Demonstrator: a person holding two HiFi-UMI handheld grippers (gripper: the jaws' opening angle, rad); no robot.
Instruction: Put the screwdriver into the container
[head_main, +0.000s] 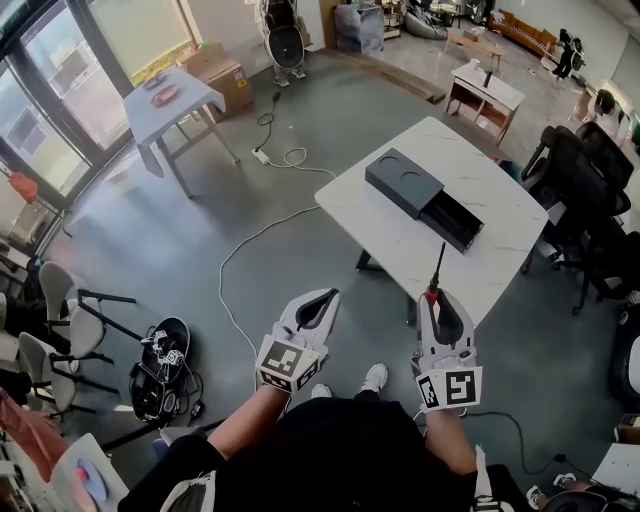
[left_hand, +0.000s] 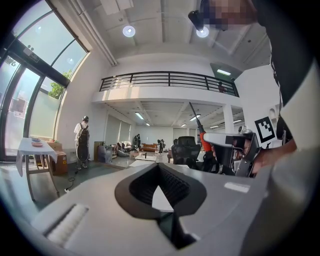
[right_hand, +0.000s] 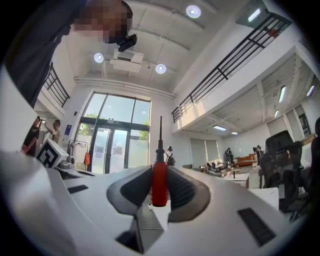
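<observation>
Nearest you: two hand-held grippers, one in each hand.
Your left hand-held gripper (head_main: 322, 303): jaw tips together, nothing between them.
Your right hand-held gripper (head_main: 438, 300): clamped on one screwdriver (right_hand: 159, 180) by its red handle, thin dark shaft sticking out past jaws.
Ahead: one white desk (head_main: 400, 240) carrying one dark container (head_main: 405, 182), its black inner tray slid out at right end.
Screwdriver held apart from container, not in it.
Farther left: second desk (head_main: 170, 105), smaller.

Quantities: one screwdriver (head_main: 437, 268), one container (head_main: 425, 195), one worktop (head_main: 400, 245) bearing the container, two tongs: left tongs (head_main: 325, 297) and right tongs (head_main: 438, 293).
</observation>
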